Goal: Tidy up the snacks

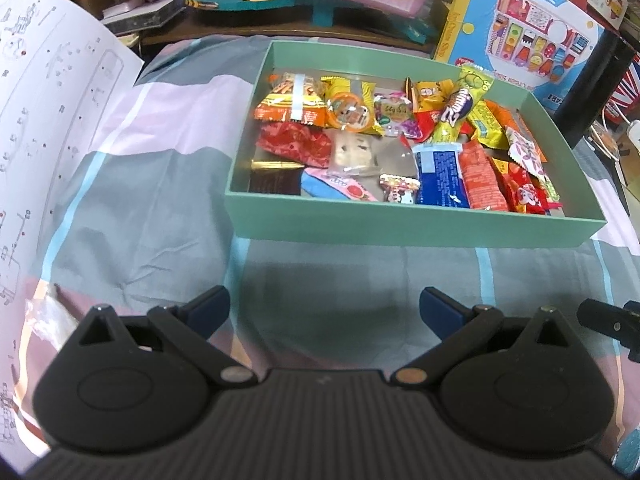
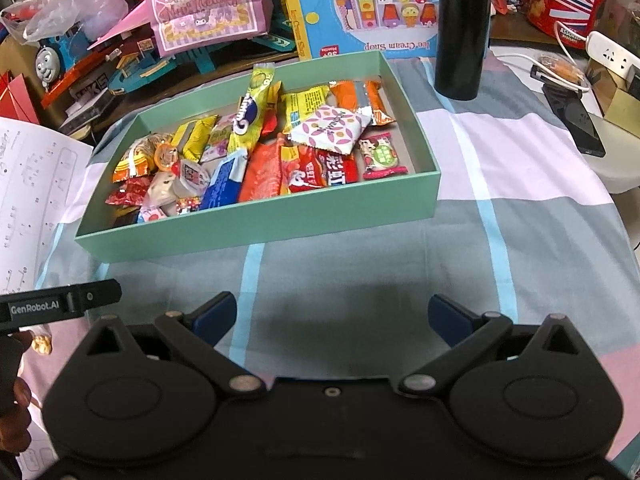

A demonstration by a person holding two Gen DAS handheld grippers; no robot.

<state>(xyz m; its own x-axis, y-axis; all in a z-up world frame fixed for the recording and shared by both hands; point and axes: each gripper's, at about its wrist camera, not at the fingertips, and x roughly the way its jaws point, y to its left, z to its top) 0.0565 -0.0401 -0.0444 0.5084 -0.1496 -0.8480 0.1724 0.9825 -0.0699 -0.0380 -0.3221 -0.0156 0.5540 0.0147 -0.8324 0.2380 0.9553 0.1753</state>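
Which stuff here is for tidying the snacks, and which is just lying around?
For the job:
- green box
- snack packets inside it
- left gripper and right gripper, both open and empty

Just lying about:
- black bottle
- toy train
- pink gift bag
- Ice Cream Shop box
- white printed paper

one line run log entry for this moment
left gripper: open, empty | right gripper: open, empty | snacks: in green box | both short of box
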